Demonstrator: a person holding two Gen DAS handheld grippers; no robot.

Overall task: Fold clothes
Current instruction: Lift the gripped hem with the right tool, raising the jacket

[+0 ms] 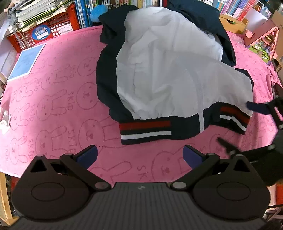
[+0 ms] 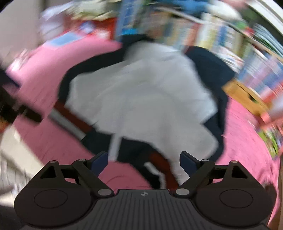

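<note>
A navy jacket (image 1: 168, 70) lies on the pink rabbit-print blanket (image 1: 53, 109), turned so that its white lining faces up. Its red-and-white striped hem (image 1: 145, 129) is the nearest part. My left gripper (image 1: 139, 155) hovers open just short of that hem, with only blanket between its fingers. At the right edge of the left wrist view, one blue-padded finger (image 1: 256, 107) of my right gripper is beside the hem's right corner. The right wrist view is blurred. There my right gripper (image 2: 143, 161) stands open over the jacket (image 2: 141, 88), with the hem's corner (image 2: 159, 168) lying loose between its pads.
Behind the blanket stand a red crate (image 1: 44, 24) of papers, a row of books (image 1: 84, 12) and a wooden box (image 1: 233, 23). A blue-and-white card (image 1: 26, 62) lies at the far left. A pink stand (image 1: 261, 33) is at the far right.
</note>
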